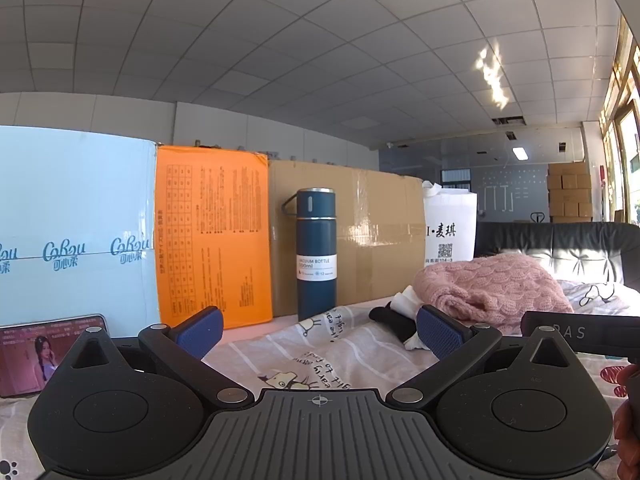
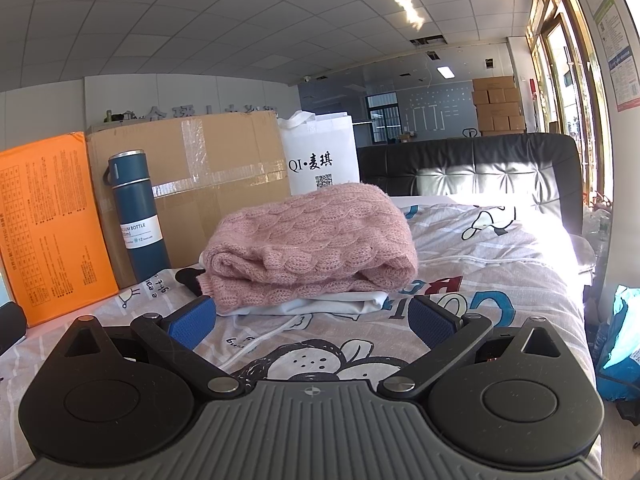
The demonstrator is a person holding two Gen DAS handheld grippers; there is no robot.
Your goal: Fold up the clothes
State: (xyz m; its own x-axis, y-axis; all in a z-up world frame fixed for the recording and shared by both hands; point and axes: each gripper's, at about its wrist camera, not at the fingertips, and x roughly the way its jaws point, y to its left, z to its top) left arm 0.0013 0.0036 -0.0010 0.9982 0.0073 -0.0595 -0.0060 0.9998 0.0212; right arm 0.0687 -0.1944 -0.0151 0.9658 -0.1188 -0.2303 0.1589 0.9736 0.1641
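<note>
Bed: a printed cartoon sheet is covering it and spreading under both grippers; a black padded headboard is closing off the far end, and bright window light is washing out the sheet near it.
Wall of boxes: a pale blue carton, an orange box and a taped cardboard box are standing side by side along the bed's far edge, blocking that side; the blue carton is running out of the left wrist view.
White bag: it is standing behind the clothes, beside the cardboard box, with its base hidden by the knit.
Pink sweater: it is lying folded on the sheet, just ahead of the right gripper and forward and to the right of the left one.
White garment: it is lying flat under the sweater, with only its front edge and a drawstring showing.
Dark item: something black is poking out to the left of the pile; what it is cannot be told.
Vacuum bottle: it is standing upright on the sheet against the cardboard box, apart from the clothes.
Phone: it is leaning at the left edge with its screen lit, partly hidden by the left gripper's body.
Left gripper: its jaws are standing wide apart over bare sheet, holding nothing.
Right gripper: its jaws are spread wide with nothing between them, their tips just short of the white garment's edge.
</note>
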